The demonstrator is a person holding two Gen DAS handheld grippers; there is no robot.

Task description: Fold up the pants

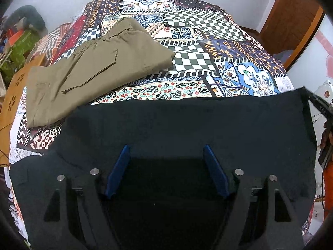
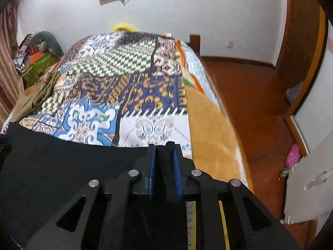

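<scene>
Two hand-held grippers work over a bed covered by a patchwork-print bedspread (image 1: 199, 41). The black pants (image 1: 187, 125) lie spread across the near edge of the bed, their far hem running straight from the left side to the right side of the surface. The left gripper (image 1: 166, 156) hovers over the middle of this dark cloth with its blue pads (image 1: 118, 166) standing well apart; no fabric is pressed between them. In the right wrist view the right gripper (image 2: 164, 152) sits at the right end of the black pants (image 2: 62, 166), near the right edge of the bed. Its blue pads (image 2: 152, 166) are drawn close together with dark material between them, clamped on the corner of the cloth. In the left wrist view that same gripper (image 1: 318, 102) appears at the upper right corner of the black garment. A folded olive-khaki pair of pants (image 1: 89, 70) lies toward the far left part of the bed, its near corner just beside the black cloth. An orange-tan blanket (image 2: 210, 129) runs along the right edge of the bed, above a wooden floor (image 2: 254, 95).
</scene>
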